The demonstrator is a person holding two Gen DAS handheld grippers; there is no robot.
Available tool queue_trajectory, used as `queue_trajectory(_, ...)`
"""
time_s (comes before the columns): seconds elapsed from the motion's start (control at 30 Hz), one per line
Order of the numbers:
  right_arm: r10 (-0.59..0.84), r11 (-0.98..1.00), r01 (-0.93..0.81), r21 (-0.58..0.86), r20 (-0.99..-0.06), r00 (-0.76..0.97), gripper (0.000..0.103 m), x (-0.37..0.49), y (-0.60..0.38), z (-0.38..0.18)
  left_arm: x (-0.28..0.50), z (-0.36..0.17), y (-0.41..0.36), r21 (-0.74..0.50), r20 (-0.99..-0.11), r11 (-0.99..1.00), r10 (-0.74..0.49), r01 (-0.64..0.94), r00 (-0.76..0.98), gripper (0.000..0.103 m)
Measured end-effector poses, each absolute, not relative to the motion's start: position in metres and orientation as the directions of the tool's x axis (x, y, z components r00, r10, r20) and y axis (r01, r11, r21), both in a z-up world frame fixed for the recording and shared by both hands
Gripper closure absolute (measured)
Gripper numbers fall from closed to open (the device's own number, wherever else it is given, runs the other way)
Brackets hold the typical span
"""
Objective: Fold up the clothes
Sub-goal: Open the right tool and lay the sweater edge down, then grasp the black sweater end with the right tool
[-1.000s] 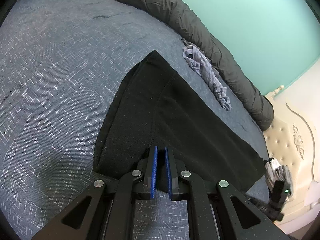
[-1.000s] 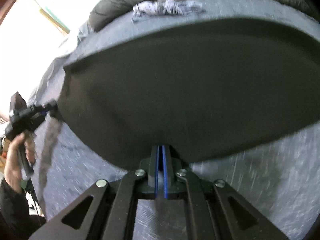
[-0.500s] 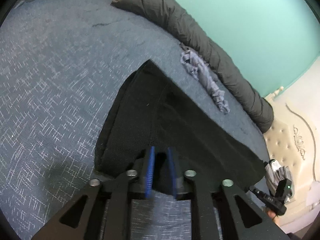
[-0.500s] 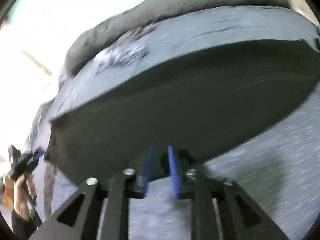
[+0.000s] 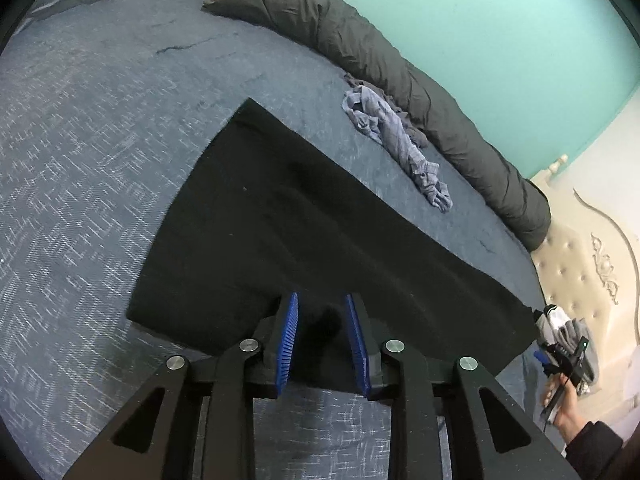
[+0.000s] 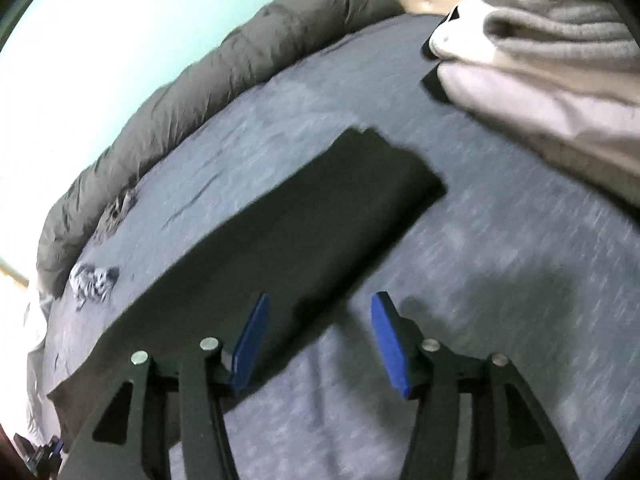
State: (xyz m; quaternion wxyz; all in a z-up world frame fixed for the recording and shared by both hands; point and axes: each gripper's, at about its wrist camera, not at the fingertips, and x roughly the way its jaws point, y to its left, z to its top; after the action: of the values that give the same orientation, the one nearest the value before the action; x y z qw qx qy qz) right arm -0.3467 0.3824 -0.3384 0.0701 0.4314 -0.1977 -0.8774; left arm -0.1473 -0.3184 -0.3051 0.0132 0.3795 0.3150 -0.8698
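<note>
Black garment (image 5: 304, 216) lying flat on bed (image 5: 80, 160), left gripper (image 5: 322, 340) and right gripper (image 6: 316, 340) both opening, gripping nothing; lift away clean, without snagging cloth.

Right wrist view smeared by motion blur throughout. Stack of folded clothes (image 6: 560, 52) cut off at the frame's right edge. Crumpled garment (image 6: 94, 280) too blurred to be identified.

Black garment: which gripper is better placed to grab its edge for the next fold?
Probably left. The left gripper sits over the black garment's near hem, jaws opening with cloth between them. The right gripper, also opening, has only its corner between them.
</note>
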Motion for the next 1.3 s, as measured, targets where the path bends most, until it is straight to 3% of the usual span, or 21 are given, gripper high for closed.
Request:
queue_trajectory(0.1,-0.301,-0.896,-0.071,0.438,-0.718,-0.628,0.039,-0.361,0.4,-0.344,-0.152,-0.303,-0.312,-0.529,-0.667,-0.807,0.206,0.261,-0.716,0.075)
queue_trajectory(0.27,-0.31,-0.861,-0.133,0.492,-0.712,-0.63,0.038,-0.378,0.42,-0.358,-0.161,-0.303,-0.304,-0.525,-0.665,-0.811,0.203,0.257,-0.719,0.073)
queue_trajectory(0.67,-0.269,-0.874,-0.151,0.462,-0.717,-0.643,0.038,-0.411,0.423,-0.372,-0.167,-0.31,-0.299,-0.508,-0.681,-0.823,0.202,0.255,-0.704,0.072)
queue_trajectory(0.73,-0.279,-0.88,-0.124,0.459,-0.709,-0.647,0.053,-0.416,0.419,-0.37,-0.167,-0.311,-0.3,-0.506,-0.682,-0.824,0.201,0.255,-0.703,0.072)
queue_trajectory(0.77,-0.293,-0.876,-0.112,0.468,-0.703,-0.647,0.072,-0.42,0.418,-0.372,-0.168,-0.312,-0.3,-0.506,-0.682,-0.824,0.201,0.256,-0.703,0.072)
queue_trajectory(0.8,-0.293,-0.88,-0.104,0.464,-0.701,-0.65,0.084,-0.421,0.417,-0.371,-0.168,-0.312,-0.3,-0.504,-0.683,-0.825,0.199,0.256,-0.703,0.072)
queue_trajectory(0.87,-0.29,-0.888,-0.09,0.451,-0.701,-0.652,0.093,-0.423,0.413,-0.367,-0.168,-0.313,-0.3,-0.503,-0.684,-0.825,0.198,0.258,-0.703,0.072)
queue_trajectory(1.3,-0.429,-0.885,0.191,0.425,-0.586,-0.687,0.095,-0.384,0.339,-0.267,-0.155,-0.304,-0.308,-0.515,-0.667,-0.816,0.188,0.263,-0.721,0.072)
